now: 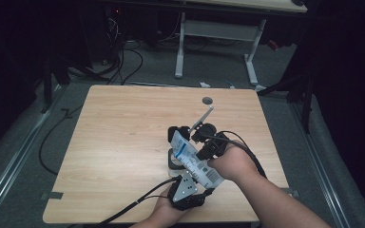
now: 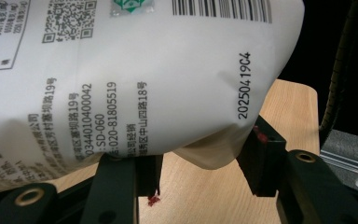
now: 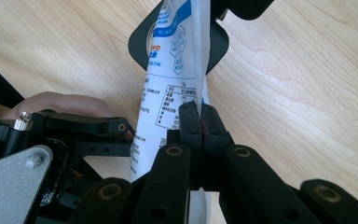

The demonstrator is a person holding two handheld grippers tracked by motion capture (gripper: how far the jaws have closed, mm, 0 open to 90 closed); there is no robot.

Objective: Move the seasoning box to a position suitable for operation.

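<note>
Pouch [image 1: 193, 160], white with blue print, is held above the table [image 1: 123, 142] near its front right part, over a black base [image 1: 172, 161].

Table: light wood, wide bare area to the left and far side; a small round hole [image 1: 207, 100] near the far edge. Both grippers work close to the front edge, well clear of the left and far edges. A white rod [image 1: 203, 117] rises at a slant just beyond the pouch.

High view: pouch long axis runs diagonally, upper end toward the far left, lower end toward the near right. Left gripper [image 1: 186, 190] sits at the front edge under the pouch's near end; right gripper [image 1: 209, 147] comes in from the right at mid-length.

Left gripper view: back of the pouch [image 2: 135, 74] with barcode, small print and a date code, none of which reads in the high view. The bulging body lies between the two jaws; the left jaw touches it, the right jaw stands just beside the lower fold. Whether the pads press cannot be told.

Right gripper view: pouch [image 3: 175, 70] seen edge-on, its thin sealed edge pinched between the jaws, which are clenched tight on it. The blue-printed far end hangs over the black base [image 3: 142, 42]. The left gripper [image 3: 74, 135] and a hand [image 3: 60, 102] appear at left.
</note>
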